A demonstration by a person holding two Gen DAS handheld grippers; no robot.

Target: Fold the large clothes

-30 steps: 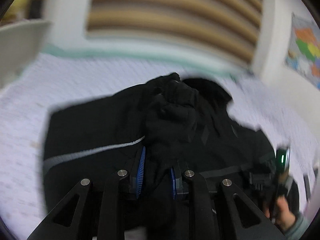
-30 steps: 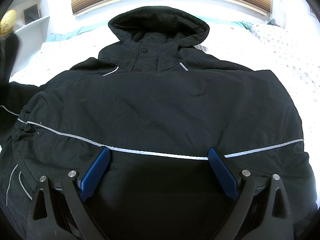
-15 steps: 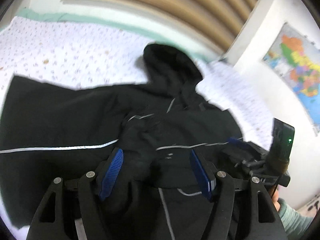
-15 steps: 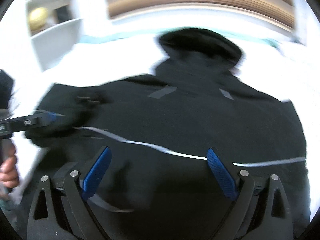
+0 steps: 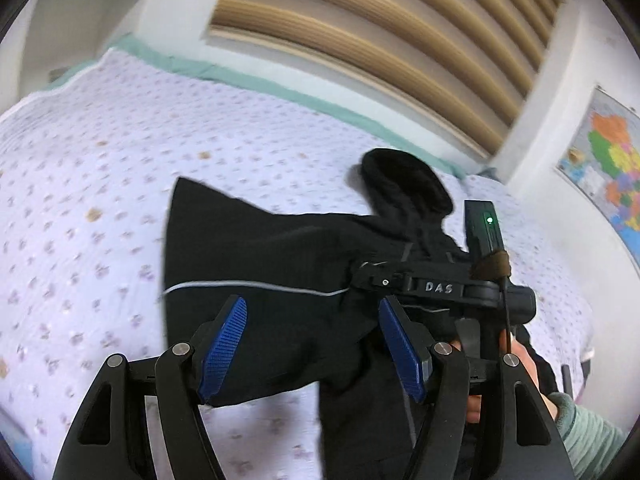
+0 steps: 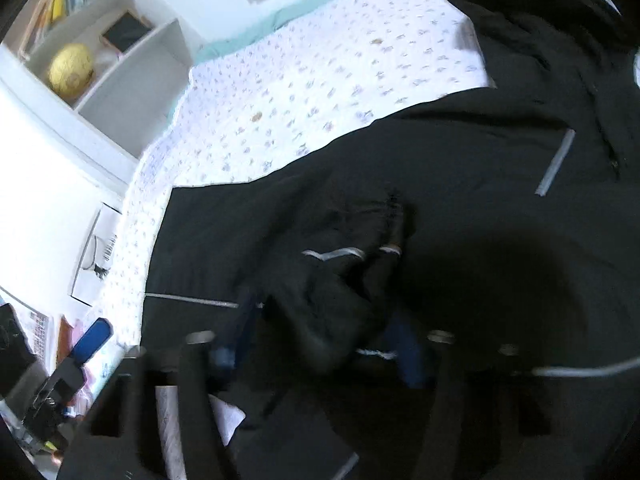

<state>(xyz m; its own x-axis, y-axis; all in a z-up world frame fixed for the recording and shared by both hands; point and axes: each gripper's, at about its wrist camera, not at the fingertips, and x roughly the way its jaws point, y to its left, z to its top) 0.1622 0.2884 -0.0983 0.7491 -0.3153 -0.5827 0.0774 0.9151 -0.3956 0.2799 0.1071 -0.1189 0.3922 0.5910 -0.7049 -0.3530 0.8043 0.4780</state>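
Note:
A black hooded jacket (image 5: 280,264) with thin grey stripes lies on the bed, hood (image 5: 404,176) toward the headboard. My left gripper (image 5: 310,350) is open and empty above the jacket's left edge. The right gripper's body shows in the left wrist view (image 5: 444,288), reaching in over the jacket from the right. In the right wrist view the jacket (image 6: 460,200) fills the frame, and my right gripper (image 6: 320,344) sits low over a bunched sleeve cuff (image 6: 360,240); that view is blurred and its fingers are dark, so their state is unclear.
The bed carries a white flower-print cover (image 5: 100,152) with a green edge. A slatted headboard (image 5: 380,28) and a wall map (image 5: 608,164) stand behind. White shelves (image 6: 100,60) with a yellow ball (image 6: 72,68) stand left of the bed.
My left gripper has opened, let go of the sleeve and pulled back left. My right gripper has swung left and down onto the bunched sleeve on the jacket.

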